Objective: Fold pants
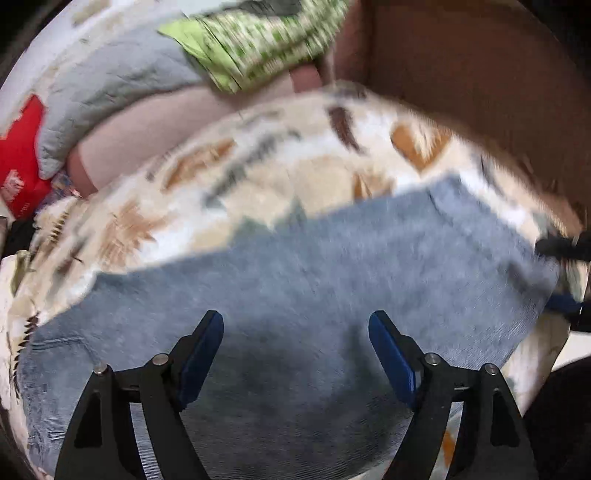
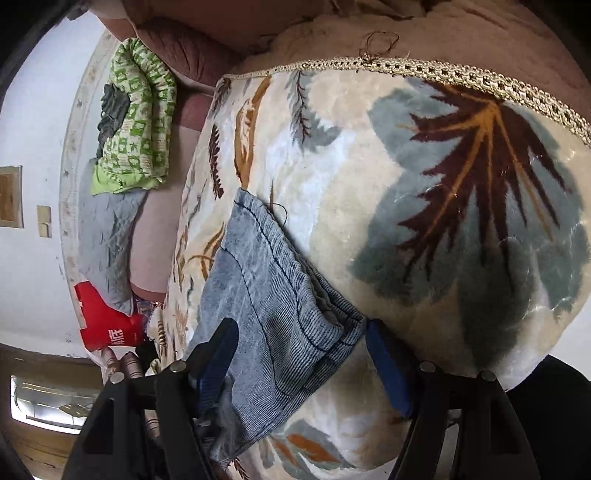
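Observation:
The pants [image 1: 332, 266] are washed blue denim, lying flat on a cream blanket with leaf prints [image 1: 258, 155]. In the left wrist view, blurred by motion, my left gripper [image 1: 296, 325] is open just above the middle of the denim, holding nothing. The right gripper [image 1: 565, 251] shows at the pants' right edge. In the right wrist view my right gripper [image 2: 301, 330] is open, its jaws on either side of the hemmed end of the pants [image 2: 273, 295], with nothing clamped.
The leaf blanket [image 2: 443, 184] has a gold braided edge [image 2: 461, 77] over a brown sofa [image 2: 443, 33]. A green patterned quilt [image 2: 136, 122], a grey pillow [image 2: 107, 236] and a red bag [image 2: 103, 321] lie beyond the pants, with a white wall [image 2: 33, 110] behind.

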